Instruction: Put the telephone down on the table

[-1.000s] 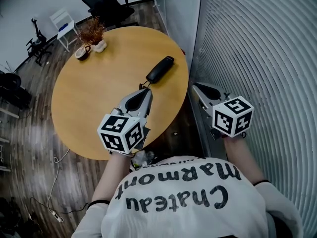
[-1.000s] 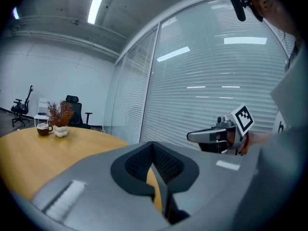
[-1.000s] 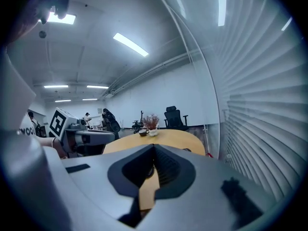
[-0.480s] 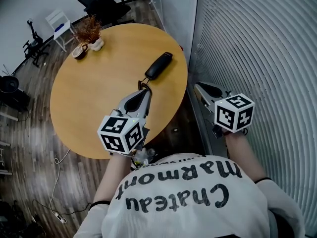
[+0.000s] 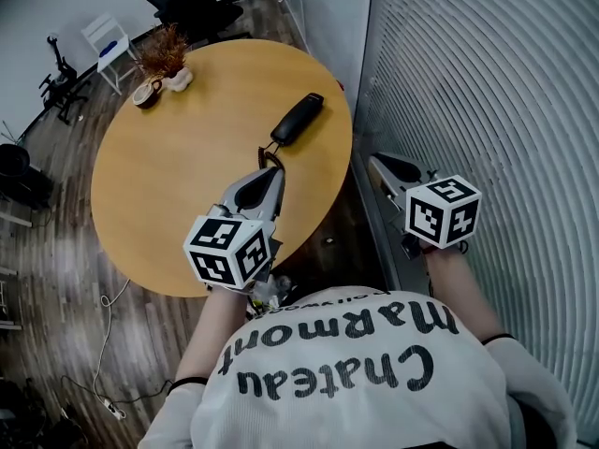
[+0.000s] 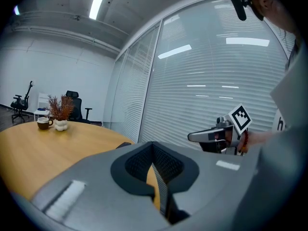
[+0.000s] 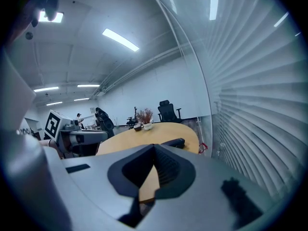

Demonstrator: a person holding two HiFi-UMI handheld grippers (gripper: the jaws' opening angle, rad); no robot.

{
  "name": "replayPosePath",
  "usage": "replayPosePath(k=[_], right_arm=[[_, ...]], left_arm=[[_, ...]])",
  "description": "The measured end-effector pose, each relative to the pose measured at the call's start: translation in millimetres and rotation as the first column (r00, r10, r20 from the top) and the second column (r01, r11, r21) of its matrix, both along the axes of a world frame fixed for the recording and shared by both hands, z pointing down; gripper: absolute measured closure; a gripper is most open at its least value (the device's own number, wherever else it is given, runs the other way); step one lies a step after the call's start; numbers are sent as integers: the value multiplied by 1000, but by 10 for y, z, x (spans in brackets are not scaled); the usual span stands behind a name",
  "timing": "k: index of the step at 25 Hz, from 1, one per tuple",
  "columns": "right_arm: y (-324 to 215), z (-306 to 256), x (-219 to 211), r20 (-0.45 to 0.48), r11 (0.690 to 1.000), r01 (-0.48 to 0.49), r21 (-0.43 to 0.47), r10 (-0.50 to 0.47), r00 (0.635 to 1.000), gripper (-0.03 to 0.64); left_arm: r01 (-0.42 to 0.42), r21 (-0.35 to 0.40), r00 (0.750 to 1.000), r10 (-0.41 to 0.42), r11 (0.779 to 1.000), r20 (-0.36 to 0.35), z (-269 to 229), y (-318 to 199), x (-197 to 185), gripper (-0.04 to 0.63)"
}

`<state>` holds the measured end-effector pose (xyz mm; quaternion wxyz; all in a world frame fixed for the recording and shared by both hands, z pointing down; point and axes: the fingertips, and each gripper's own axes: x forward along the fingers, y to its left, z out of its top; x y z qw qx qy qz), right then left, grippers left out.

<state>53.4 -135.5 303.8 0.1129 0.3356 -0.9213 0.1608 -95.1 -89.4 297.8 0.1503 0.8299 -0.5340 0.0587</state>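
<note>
Before you stands the round table (image 5: 168,195). Your left gripper (image 5: 270,157) hangs over its near edge and your right gripper (image 5: 376,163) is off to its side, both with jaws closed and empty. The black telephone (image 5: 298,119) lies flat on the table, just beyond your left gripper.
</note>
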Motion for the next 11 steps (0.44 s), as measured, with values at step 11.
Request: replayPosePath(k=[11], right_arm=[[63, -52, 84, -4, 1000, 0, 4, 0, 1000, 603]], left_arm=[[4, 12, 1000, -4, 1000, -2, -80, 40, 66, 588]])
